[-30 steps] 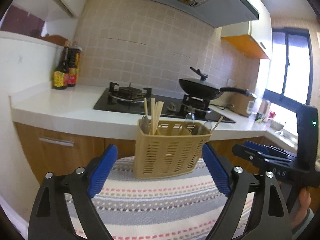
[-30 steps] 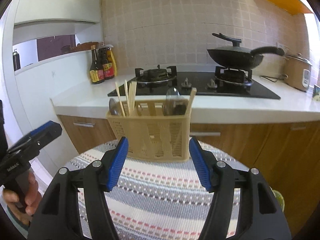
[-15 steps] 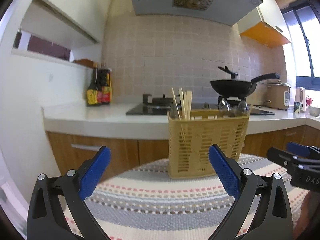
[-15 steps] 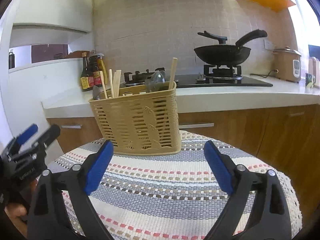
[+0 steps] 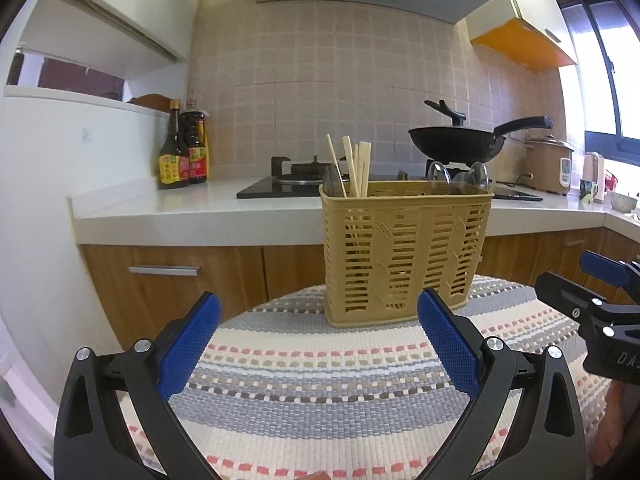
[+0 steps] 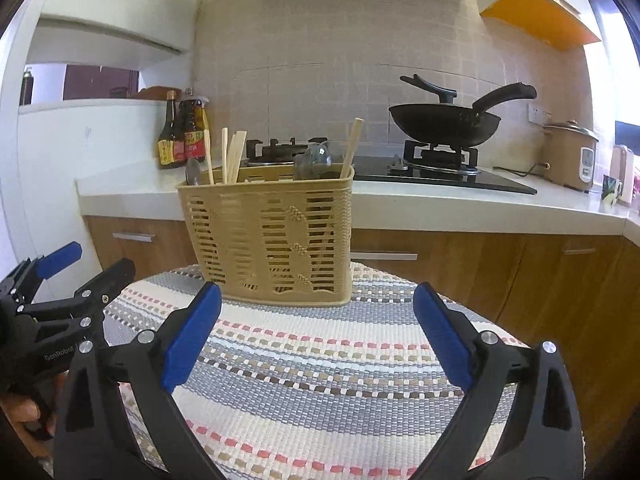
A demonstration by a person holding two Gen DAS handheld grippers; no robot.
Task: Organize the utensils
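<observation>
A yellow slotted utensil basket [image 5: 404, 256] [image 6: 272, 240] stands upright at the far side of a round table under a striped woven cloth [image 5: 320, 380]. Wooden chopsticks [image 5: 356, 168] [image 6: 232, 156] stick up at its left end and metal spoons [image 5: 456, 174] [image 6: 316, 158] at its right. My left gripper [image 5: 319, 308] is open just short of the basket, nothing between its blue pads [image 5: 188, 344]. My right gripper [image 6: 318, 298], low over the cloth, has its jaws still opening with nothing between them. Each gripper also shows at the edge of the other's view.
Behind the table runs a white counter [image 5: 180, 216] over wooden cabinets. On it are a black gas hob [image 6: 440, 180] with a black wok [image 6: 444, 122], two sauce bottles [image 5: 184, 152] at the left and a rice cooker [image 6: 572, 156] at the right.
Both grippers have sunk toward the cloth, so the basket now looms higher in each view. The right gripper's jaws have spread much wider. The basket has stayed put.
</observation>
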